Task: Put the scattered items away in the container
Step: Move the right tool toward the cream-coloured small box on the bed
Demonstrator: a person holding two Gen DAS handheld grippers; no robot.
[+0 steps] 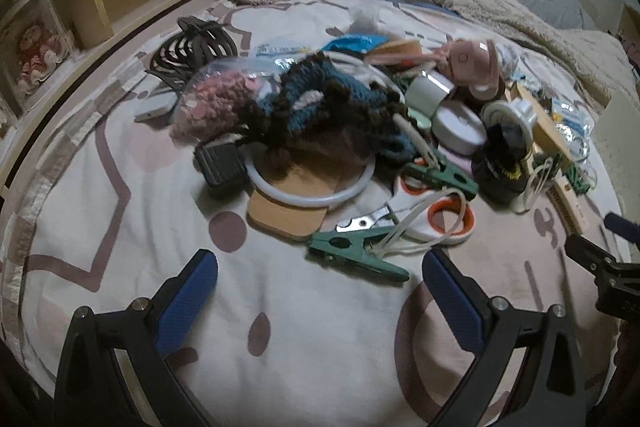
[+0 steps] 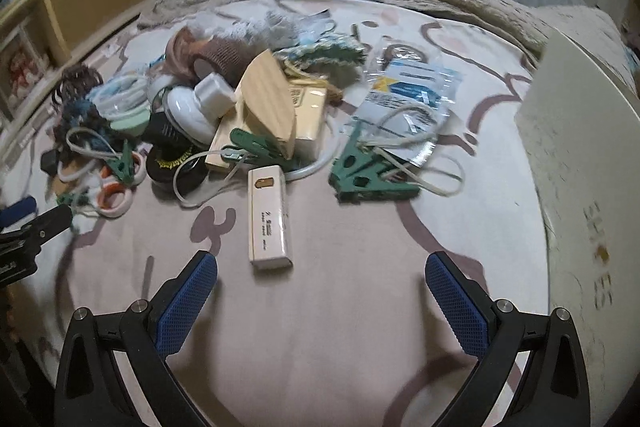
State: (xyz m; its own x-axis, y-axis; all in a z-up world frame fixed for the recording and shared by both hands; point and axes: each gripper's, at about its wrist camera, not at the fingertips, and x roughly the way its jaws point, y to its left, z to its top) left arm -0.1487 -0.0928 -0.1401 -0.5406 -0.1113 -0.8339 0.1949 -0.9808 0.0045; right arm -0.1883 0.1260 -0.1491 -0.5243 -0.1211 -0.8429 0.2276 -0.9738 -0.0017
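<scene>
Both wide open and empty, left gripper [image 1: 320,273] and right gripper [image 2: 320,277] hovering over the bed's heaped clutter [image 1: 340,115]; with cords looped through green clips [image 2: 370,171], likely to drag neighbours short of the white box [image 2: 580,163].

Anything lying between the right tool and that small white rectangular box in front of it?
No. In the right wrist view, only bare patterned bedsheet lies between the open right tool and the white box.
</scene>
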